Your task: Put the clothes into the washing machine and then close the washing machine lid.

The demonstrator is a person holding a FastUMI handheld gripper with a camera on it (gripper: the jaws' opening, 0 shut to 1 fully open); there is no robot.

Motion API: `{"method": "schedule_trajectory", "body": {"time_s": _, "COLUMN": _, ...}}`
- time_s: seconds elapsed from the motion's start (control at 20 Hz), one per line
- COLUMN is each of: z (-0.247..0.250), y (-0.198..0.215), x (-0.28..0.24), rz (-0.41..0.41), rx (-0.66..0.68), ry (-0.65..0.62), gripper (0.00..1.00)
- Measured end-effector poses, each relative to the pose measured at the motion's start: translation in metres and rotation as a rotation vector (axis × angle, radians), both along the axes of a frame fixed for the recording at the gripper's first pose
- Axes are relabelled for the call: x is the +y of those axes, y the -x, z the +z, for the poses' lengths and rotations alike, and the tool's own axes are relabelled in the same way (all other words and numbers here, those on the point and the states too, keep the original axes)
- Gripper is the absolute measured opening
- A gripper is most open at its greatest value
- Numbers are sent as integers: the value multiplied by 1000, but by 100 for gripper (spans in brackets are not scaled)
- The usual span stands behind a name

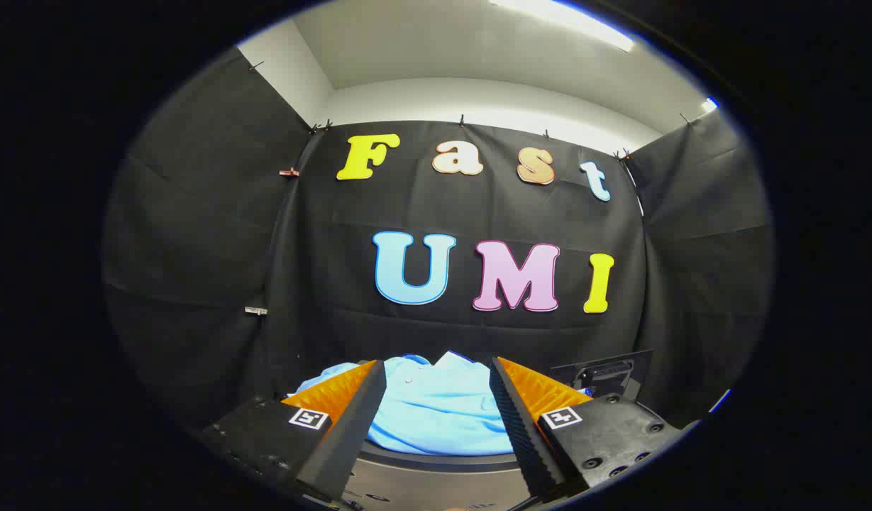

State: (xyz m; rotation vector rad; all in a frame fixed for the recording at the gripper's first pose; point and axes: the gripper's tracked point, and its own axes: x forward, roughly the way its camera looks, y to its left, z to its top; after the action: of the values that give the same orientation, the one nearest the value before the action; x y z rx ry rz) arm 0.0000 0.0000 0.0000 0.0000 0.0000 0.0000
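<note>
A light blue shirt (pixel 439 408) lies bunched in a heap on top of the washing machine (pixel 436 472), whose dark rounded front rim shows just below it. My gripper (pixel 437 372) is open, its two fingers spread wide with the shirt seen in the gap between them and just beyond the tips. Neither finger touches the cloth. The washing machine's dark raised lid (pixel 606 376) stands upright behind the right finger.
Black cloth walls close the booth at the back and on both sides. A white wall and ceiling with a strip light show above the cloth.
</note>
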Motion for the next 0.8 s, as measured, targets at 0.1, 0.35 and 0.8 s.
{"method": "schedule_trajectory", "body": {"time_s": 0.1, "z": -1, "y": 1, "x": 2, "rz": -1, "rx": 2, "ry": 6, "gripper": 93}}
{"method": "schedule_trajectory", "body": {"time_s": 0.35, "z": 3, "y": 0, "x": 3, "rz": 5, "rx": 2, "ry": 1, "gripper": 93}}
{"method": "schedule_trajectory", "body": {"time_s": 0.8, "z": 19, "y": -6, "x": 2, "rz": 50, "rx": -49, "ry": -1, "gripper": 93}}
